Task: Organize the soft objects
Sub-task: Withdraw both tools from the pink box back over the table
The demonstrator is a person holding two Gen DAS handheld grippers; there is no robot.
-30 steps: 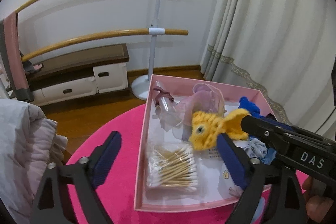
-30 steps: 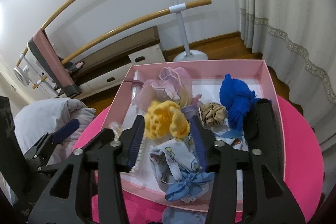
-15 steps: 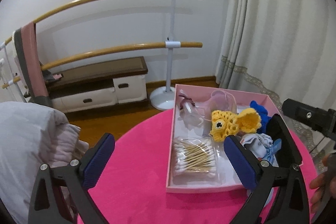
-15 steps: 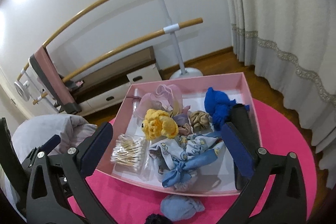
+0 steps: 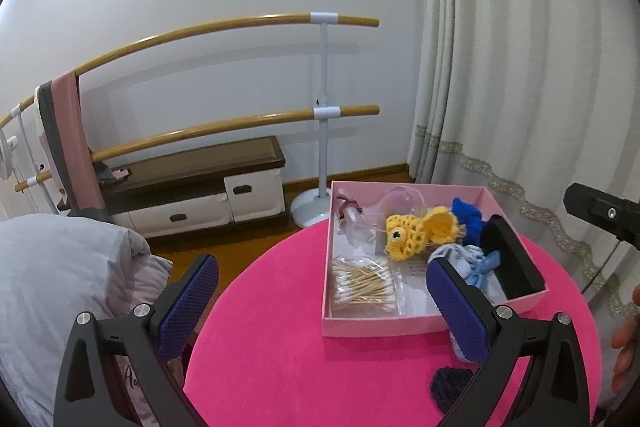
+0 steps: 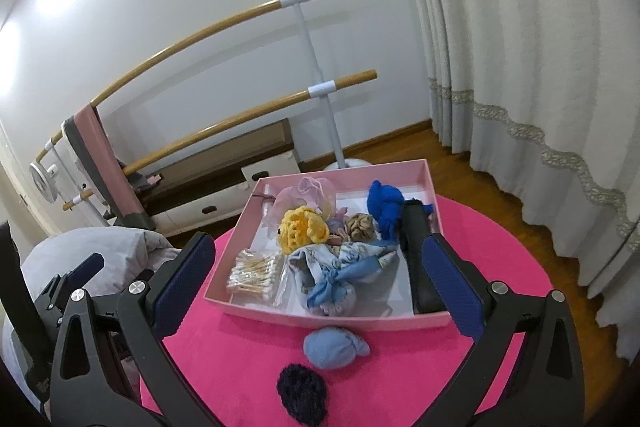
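A pink box (image 6: 434,195) (image 5: 404,326) sits on the round pink table (image 6: 248,359) (image 5: 280,355). Inside lie a yellow crocheted fish (image 6: 299,229) (image 5: 416,231), a royal blue knit piece (image 6: 383,203) (image 5: 466,217), a tan scrunchie (image 6: 360,225), a pale blue patterned cloth bundle (image 6: 340,273), a sheer pink pouch (image 6: 306,191) and a bag of cotton swabs (image 6: 256,273) (image 5: 362,285). In front of the box lie a light blue ball (image 6: 332,345) and a dark navy knit piece (image 6: 302,393) (image 5: 450,385). My right gripper (image 6: 316,283) and left gripper (image 5: 322,311) both hang open and empty, back from the box.
A black case (image 6: 418,251) (image 5: 506,259) lies along the box's right side. A grey-white quilt (image 5: 52,291) is heaped left of the table. Behind stand a ballet barre (image 5: 324,111), a low cabinet (image 5: 192,183) and curtains (image 5: 520,87). A hand (image 5: 626,343) shows at right.
The right gripper has let go of the yellow fish, which now lies in the box, and opened wide. Both grippers have drawn back and up from the box, showing the whole table.
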